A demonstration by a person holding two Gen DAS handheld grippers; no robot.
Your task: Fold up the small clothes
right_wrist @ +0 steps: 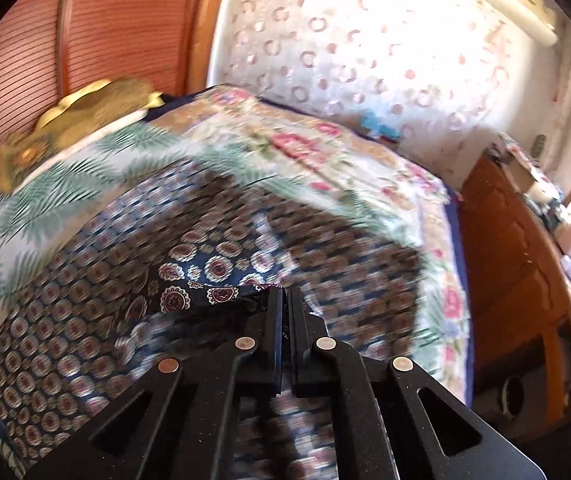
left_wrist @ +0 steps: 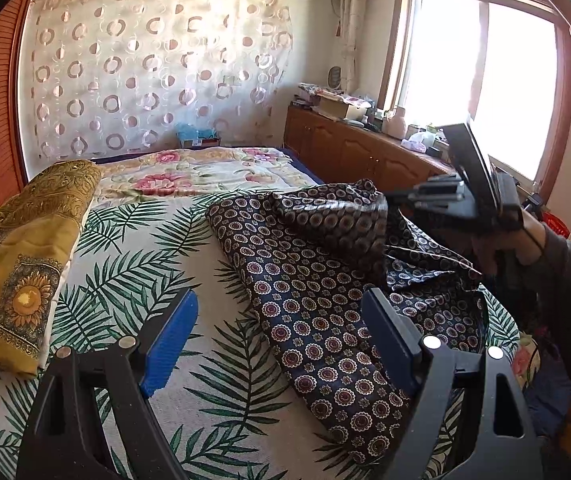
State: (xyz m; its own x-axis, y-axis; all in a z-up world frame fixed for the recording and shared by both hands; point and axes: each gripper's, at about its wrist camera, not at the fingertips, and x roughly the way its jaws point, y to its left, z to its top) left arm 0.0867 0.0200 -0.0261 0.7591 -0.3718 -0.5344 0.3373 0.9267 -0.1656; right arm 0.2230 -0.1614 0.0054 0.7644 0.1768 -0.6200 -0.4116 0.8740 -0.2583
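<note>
From the left wrist, the left gripper [left_wrist: 277,340] is hovering with jaws wide apart over the navy medallion-print garment [left_wrist: 317,292] lying toward the palm-leaf bedspread's [left_wrist: 145,240] right edge. From the right wrist, the right gripper [right_wrist: 285,296] is pinching the garment's [right_wrist: 221,276] edge, jaws clamped.

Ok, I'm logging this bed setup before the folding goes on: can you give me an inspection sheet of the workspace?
Surface: bed with palm-leaf sheet, floral quilt behind.
Job's things: navy medallion-print garment, crumpled, one edge lifted.
Clutter: folded yellow sunflower cloth at the bed's left edge.
Grippers: left gripper jaws open, holding nothing; right gripper shut on the garment's edge.
Cables: nothing seen.
Surroundings: circle-print curtain, wooden cabinets with items on top, bright window.
</note>
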